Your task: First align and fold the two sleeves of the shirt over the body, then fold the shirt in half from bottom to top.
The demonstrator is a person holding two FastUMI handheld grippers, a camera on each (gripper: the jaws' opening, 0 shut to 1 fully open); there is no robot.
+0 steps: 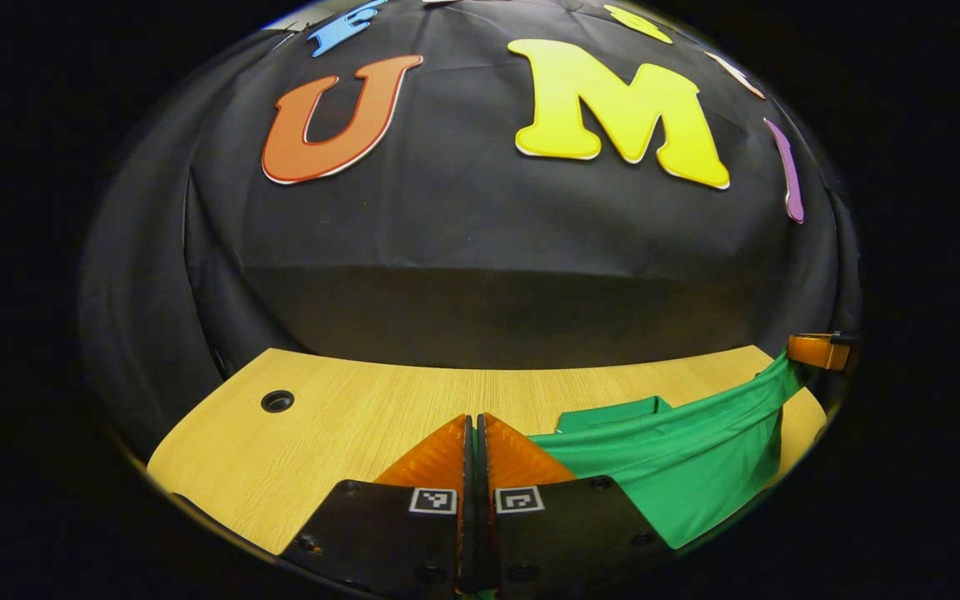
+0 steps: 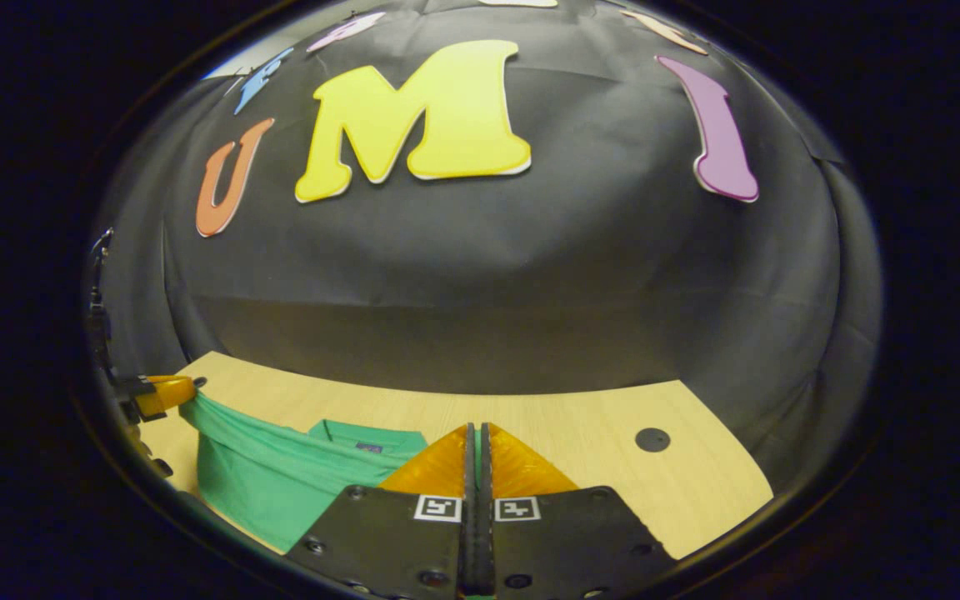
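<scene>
Wooden desk [image 1: 347,433] is carrying a green shirt [image 1: 680,475]. Left tongs [image 1: 475,433] and right tongs [image 2: 475,442] are each clenching a shirt edge, lifting the cloth taut between them above the desk, collar lying beyond.

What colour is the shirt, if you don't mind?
The shirt is plain green, best seen in the left gripper view.

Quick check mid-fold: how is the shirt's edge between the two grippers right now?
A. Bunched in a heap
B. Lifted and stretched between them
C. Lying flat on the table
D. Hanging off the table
B: the green shirt runs as a raised band from the left gripper to the right gripper, above the table.
</scene>
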